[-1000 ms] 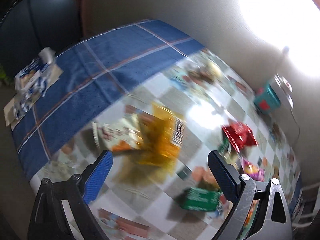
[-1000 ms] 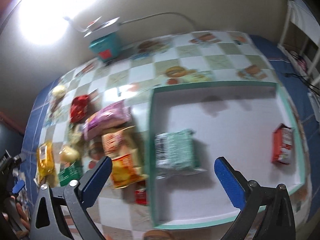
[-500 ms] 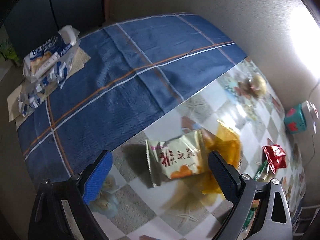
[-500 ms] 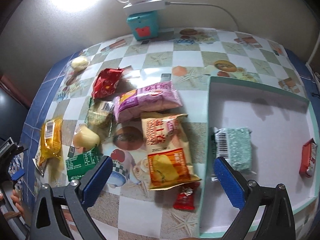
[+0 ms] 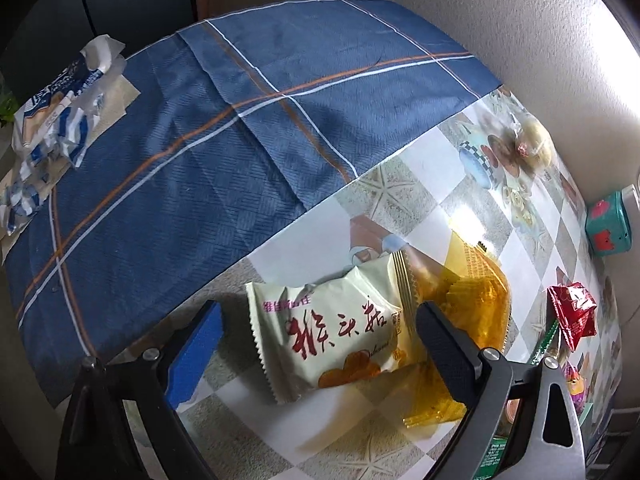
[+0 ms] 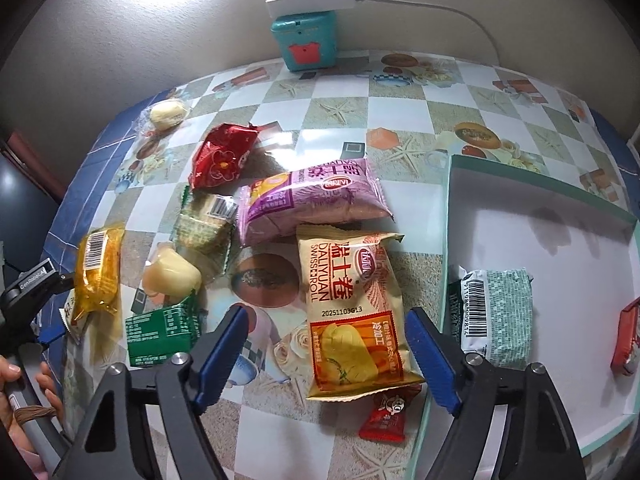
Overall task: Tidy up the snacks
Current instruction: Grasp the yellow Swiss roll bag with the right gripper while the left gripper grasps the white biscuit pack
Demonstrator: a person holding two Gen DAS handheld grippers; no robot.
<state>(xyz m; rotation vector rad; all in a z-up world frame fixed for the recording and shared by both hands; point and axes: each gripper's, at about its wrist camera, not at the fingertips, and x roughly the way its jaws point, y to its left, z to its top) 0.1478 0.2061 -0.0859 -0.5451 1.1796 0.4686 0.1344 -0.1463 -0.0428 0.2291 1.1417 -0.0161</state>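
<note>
We have our right gripper (image 6: 324,356) angled down over the Swiss roll packet (image 6: 354,316), its jaws closing with the packet between them but not yet pressing on it. The small red candy packet (image 6: 384,414) lies tucked under the packet's near edge, beside the rim of the tray (image 6: 446,240), so we risk catching both, or pushing the packet against the rim as we close. A soft, air-filled bag like this could also slide out or crumple if we pinch only its edge. Our left gripper (image 5: 320,340) hangs over the white mushroom-biscuit packet (image 5: 332,326) with jaws wide open, touching nothing. That packet overlaps the yellow snack bag (image 5: 468,292), and the right-hand jaw sits over the yellow one, so closing may drag it along. The green packet (image 6: 496,312) already lies in the tray; the rest are on the worktop (image 6: 340,112).
</note>
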